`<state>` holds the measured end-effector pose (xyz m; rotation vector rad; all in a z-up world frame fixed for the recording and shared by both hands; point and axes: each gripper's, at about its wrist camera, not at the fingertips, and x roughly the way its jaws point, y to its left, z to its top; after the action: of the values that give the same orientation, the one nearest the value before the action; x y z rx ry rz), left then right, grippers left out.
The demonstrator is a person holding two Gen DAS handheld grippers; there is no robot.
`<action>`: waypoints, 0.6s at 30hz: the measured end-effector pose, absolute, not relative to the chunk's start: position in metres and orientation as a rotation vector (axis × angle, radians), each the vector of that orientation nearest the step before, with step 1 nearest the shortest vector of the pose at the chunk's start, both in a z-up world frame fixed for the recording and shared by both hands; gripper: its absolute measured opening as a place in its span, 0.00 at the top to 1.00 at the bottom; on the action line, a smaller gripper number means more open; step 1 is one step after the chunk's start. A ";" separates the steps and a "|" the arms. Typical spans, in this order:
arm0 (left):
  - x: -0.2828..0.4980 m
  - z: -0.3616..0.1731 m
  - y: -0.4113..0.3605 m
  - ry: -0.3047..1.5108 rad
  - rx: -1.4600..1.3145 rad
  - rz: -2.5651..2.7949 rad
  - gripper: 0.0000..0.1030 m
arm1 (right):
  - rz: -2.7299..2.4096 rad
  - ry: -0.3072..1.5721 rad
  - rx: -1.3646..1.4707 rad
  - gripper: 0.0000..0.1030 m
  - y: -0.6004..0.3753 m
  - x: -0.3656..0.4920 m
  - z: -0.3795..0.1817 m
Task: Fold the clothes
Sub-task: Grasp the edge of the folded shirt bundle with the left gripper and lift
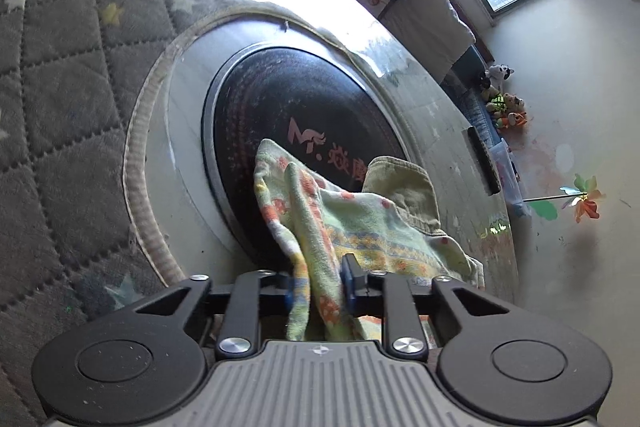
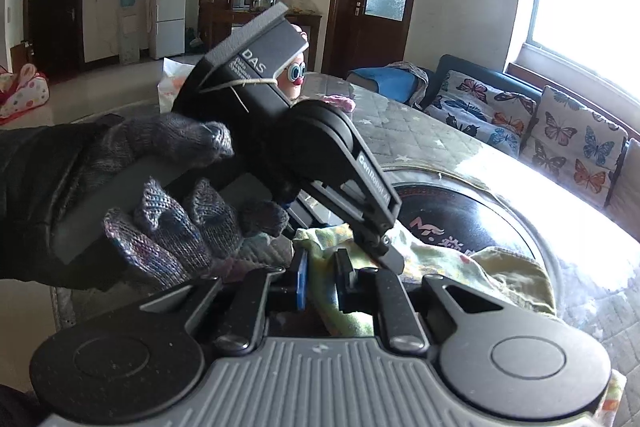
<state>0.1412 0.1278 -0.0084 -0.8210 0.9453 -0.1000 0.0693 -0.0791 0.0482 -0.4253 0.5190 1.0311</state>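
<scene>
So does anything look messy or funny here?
Yes: the patterned cloth is crumpled in a heap, half on the round black plate, not flat. Both the left gripper and right gripper pinch bunched folds of it.

I read "DAS" in white on the grey body of the left gripper [image 2: 376,247]. Its black arm carried "GenRobot AI". The black round plate [image 1: 304,131] on the table bore a pink "M." logo followed by Chinese characters, partly covered.
</scene>
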 end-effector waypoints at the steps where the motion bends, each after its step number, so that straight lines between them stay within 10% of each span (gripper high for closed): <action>1: 0.141 -0.009 0.128 0.943 -0.822 -0.099 0.83 | 1.035 0.525 -0.420 0.87 -0.080 0.070 0.048; 18: 0.139 -0.009 0.124 0.929 -0.778 -0.083 0.87 | 0.621 0.645 -0.279 0.82 -0.180 0.145 0.038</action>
<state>0.1391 0.1241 -0.0087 -0.7777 0.9293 -0.0834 0.1450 -0.1798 0.0376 -0.2789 0.6450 0.6205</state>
